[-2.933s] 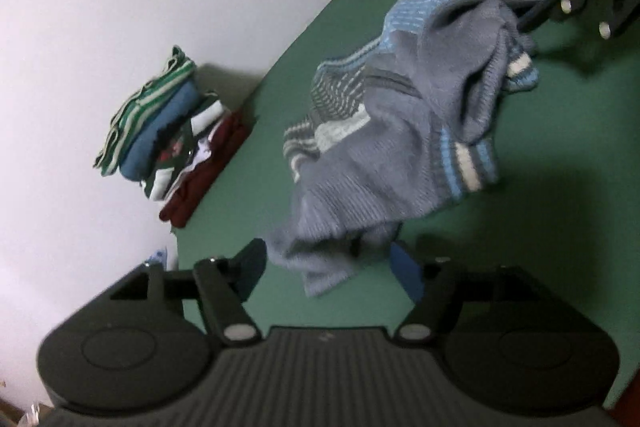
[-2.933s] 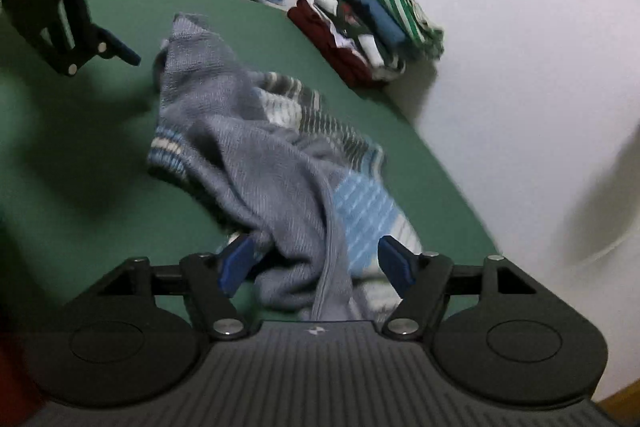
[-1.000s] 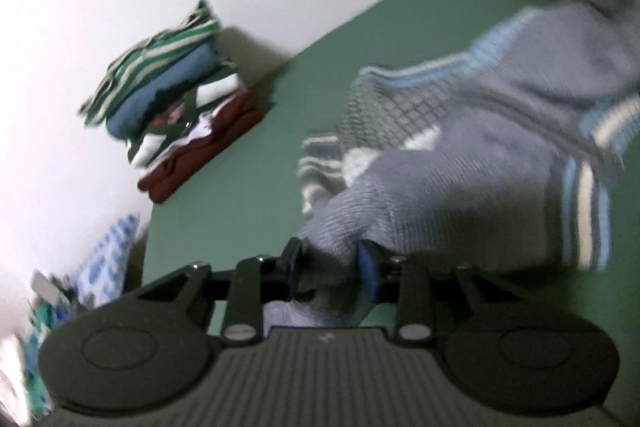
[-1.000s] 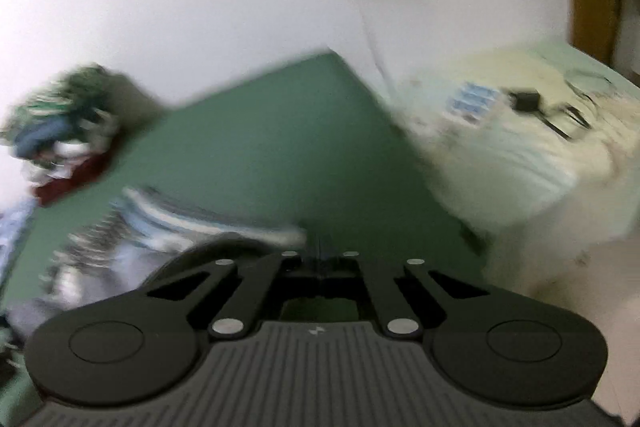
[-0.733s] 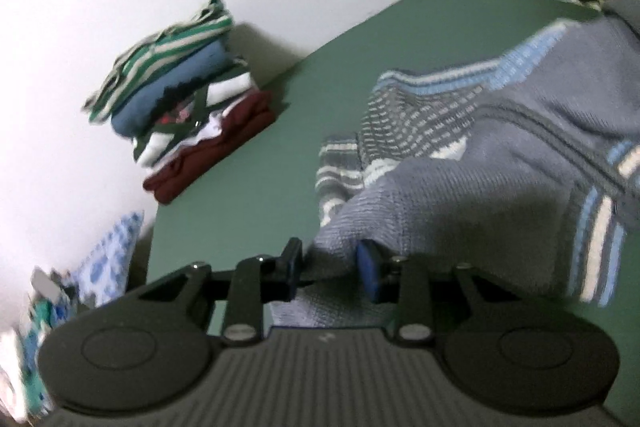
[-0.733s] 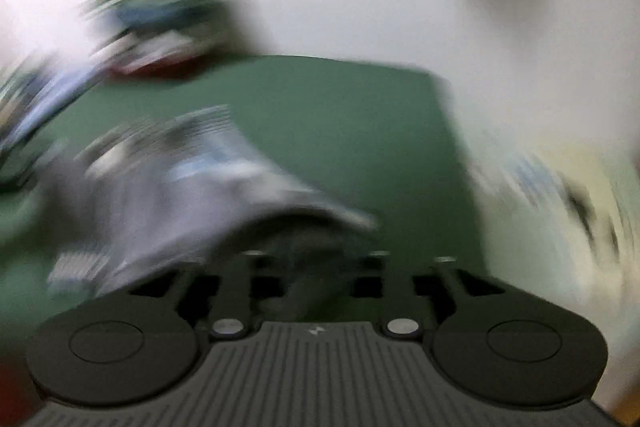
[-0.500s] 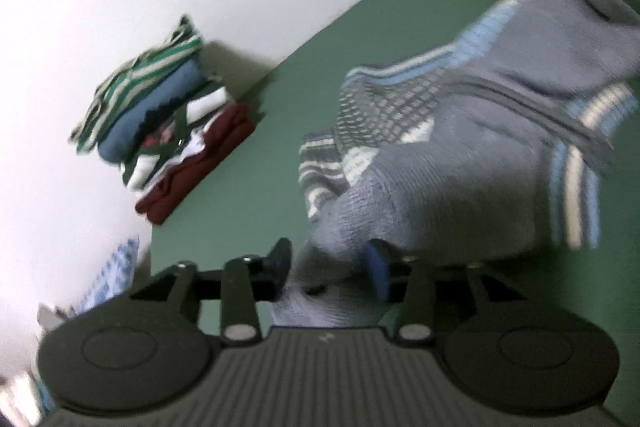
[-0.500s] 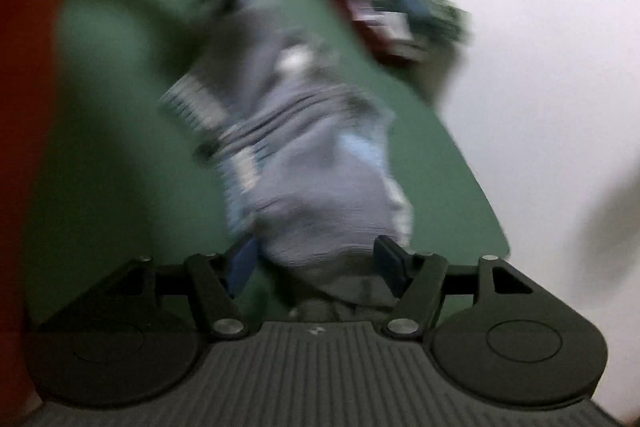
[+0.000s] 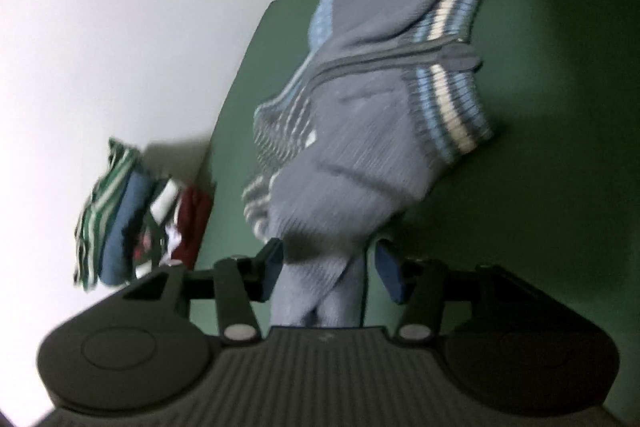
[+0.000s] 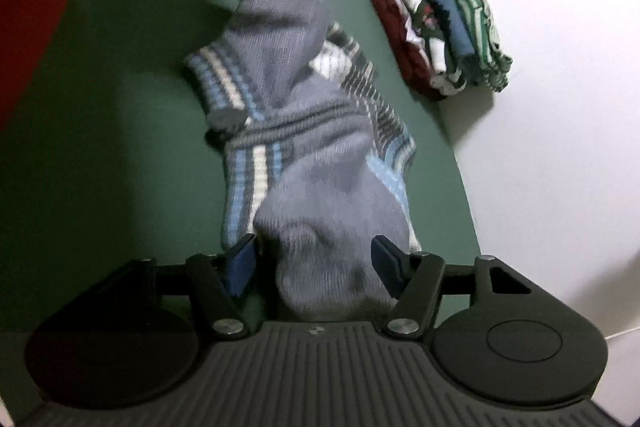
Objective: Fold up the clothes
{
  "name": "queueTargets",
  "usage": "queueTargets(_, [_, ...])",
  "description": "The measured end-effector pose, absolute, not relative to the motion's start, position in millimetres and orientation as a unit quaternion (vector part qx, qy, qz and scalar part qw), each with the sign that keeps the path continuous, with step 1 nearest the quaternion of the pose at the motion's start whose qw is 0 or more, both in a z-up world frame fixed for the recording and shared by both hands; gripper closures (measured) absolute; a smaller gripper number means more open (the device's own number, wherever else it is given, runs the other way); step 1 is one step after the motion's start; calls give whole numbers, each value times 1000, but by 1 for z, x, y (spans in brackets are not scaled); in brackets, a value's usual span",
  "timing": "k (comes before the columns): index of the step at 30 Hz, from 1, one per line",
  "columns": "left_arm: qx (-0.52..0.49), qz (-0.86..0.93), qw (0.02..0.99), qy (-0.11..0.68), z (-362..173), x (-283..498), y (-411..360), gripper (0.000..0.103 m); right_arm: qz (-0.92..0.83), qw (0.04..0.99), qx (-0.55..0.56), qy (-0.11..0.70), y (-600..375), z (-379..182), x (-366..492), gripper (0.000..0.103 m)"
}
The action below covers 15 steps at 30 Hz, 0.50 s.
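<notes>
Lying crumpled lengthwise on the green bench is one grey sweater with blue and cream stripes. We are holding the left gripper at one end, jaws partly open, knit lying loose between the blue pads. We are holding the right gripper at the other end, jaws closing from a wide gap, a bunched fold sitting between them; whether the pads are touching it we cannot tell. A stack of folded clothes is sitting by the white wall.
</notes>
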<state>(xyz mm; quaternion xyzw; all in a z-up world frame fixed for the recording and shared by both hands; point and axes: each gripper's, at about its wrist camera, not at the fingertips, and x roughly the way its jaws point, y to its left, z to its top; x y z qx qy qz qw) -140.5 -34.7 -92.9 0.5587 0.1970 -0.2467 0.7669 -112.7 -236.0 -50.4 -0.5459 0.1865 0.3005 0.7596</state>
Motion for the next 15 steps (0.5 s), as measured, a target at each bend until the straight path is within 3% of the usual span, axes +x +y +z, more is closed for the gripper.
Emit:
queueTargets(6, [563, -207, 785, 156, -105, -124, -43, 59, 272, 794, -511, 184, -236, -49, -101, 43])
queueTargets(7, [563, -201, 787, 150, -106, -123, -43, 65, 269, 801, -503, 183, -238, -47, -100, 44])
queueTargets(8, [563, -196, 789, 145, -107, -122, -44, 70, 267, 808, -491, 187, -240, -46, -98, 53])
queueTargets(9, [565, -192, 791, 137, -108, -122, -44, 70, 268, 815, -475, 195, -241, -43, -96, 74])
queueTargets(10, [568, -191, 790, 129, -110, -124, -43, 73, 268, 822, -459, 204, -242, -41, -93, 87])
queueTargets(11, [570, -192, 790, 121, -111, -126, -43, 76, 268, 830, -440, 213, -244, -39, -91, 93])
queueTargets(15, [546, -208, 799, 141, -106, -132, -43, 85, 263, 868, -340, 250, -252, -26, -83, 94])
